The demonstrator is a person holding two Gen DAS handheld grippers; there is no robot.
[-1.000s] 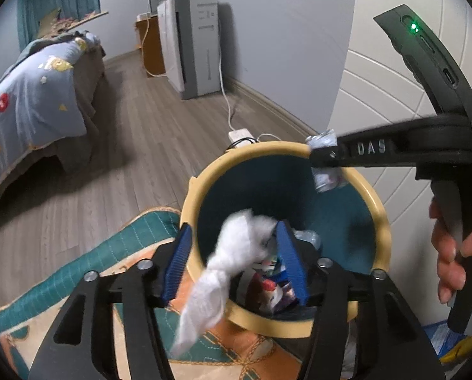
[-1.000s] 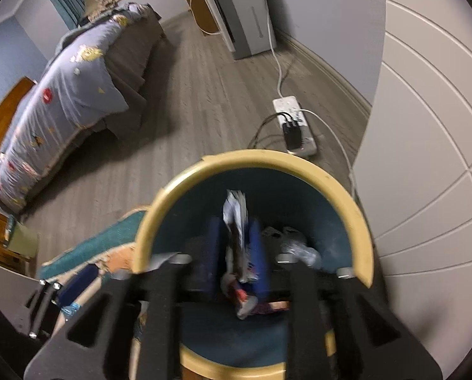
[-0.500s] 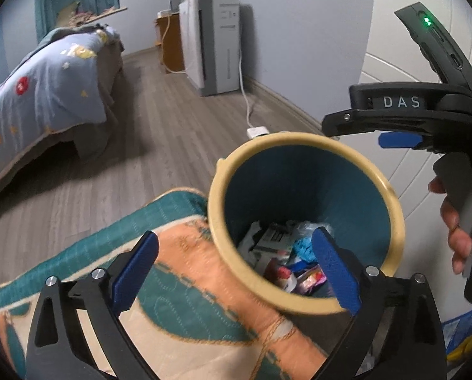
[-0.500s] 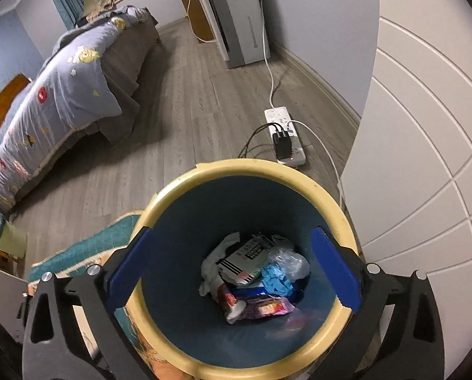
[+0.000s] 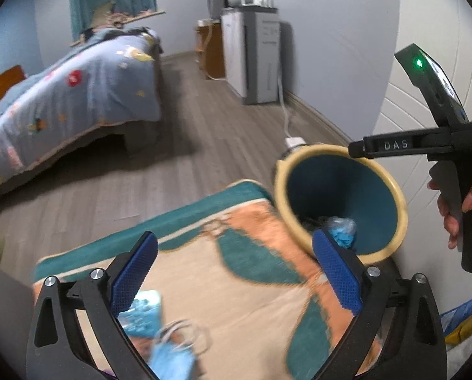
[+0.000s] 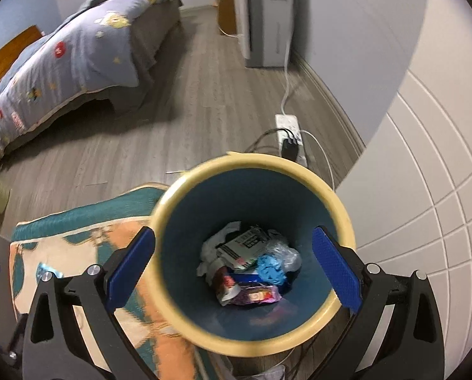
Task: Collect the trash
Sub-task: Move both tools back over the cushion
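— Trash point(image 6: 248, 269) lies heaped at the bottom of the bin point(image 6: 337, 202), beside the rug point(image 5: 236, 272).
— Grippers?
— Left gripper point(image 5: 236, 272) and right gripper point(image 6: 232, 269) both gape wide, nothing between their jaws.

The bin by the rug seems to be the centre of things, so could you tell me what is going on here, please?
A person is collecting trash with a gripper in each hand. Both grippers are open and empty. The right gripper hangs over the bin, which holds wrappers, tissue and a blue glove. The left gripper points at the rug, where blue litter, blurred, lies beside its left finger. That looks like the next pickup.
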